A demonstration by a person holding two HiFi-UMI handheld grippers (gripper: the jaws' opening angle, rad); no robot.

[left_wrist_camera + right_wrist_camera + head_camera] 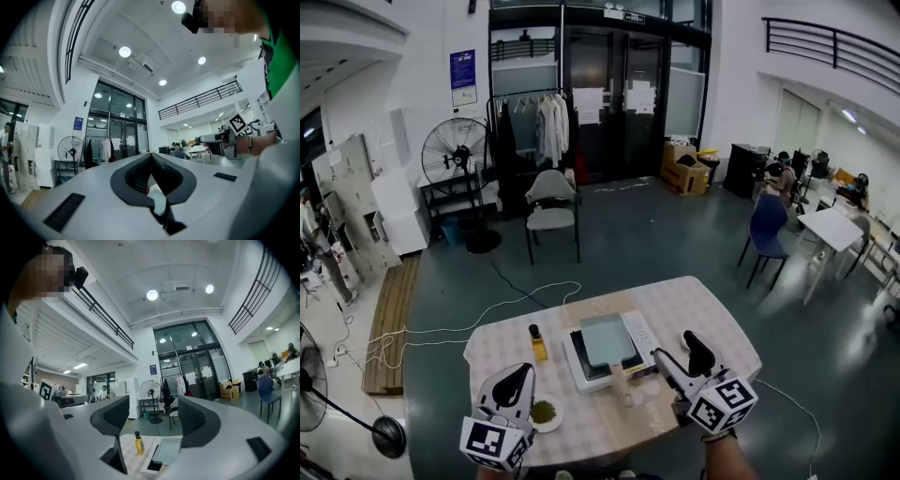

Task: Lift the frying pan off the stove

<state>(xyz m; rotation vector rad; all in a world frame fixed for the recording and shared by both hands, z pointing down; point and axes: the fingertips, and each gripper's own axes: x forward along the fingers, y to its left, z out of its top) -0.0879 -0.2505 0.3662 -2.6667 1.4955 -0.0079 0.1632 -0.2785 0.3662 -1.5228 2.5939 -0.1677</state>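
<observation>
the frying pan (607,339), square and pale, sits on the white stove (573,364) at the middle of the table (717,323), its handle (622,382) pointing to the near edge. a yellow bottle (538,344) stands just left of the stove. a small dish (546,413) lies by the near left corner. there the left gripper (525,371) hangs, clenched on nothing. the right gripper (673,347), jaws spread and empty, hangs by the near right edge, clear of the handle.

Left claw (151,157) closed, seemingly empty, fan (70,150) beyond
</observation>
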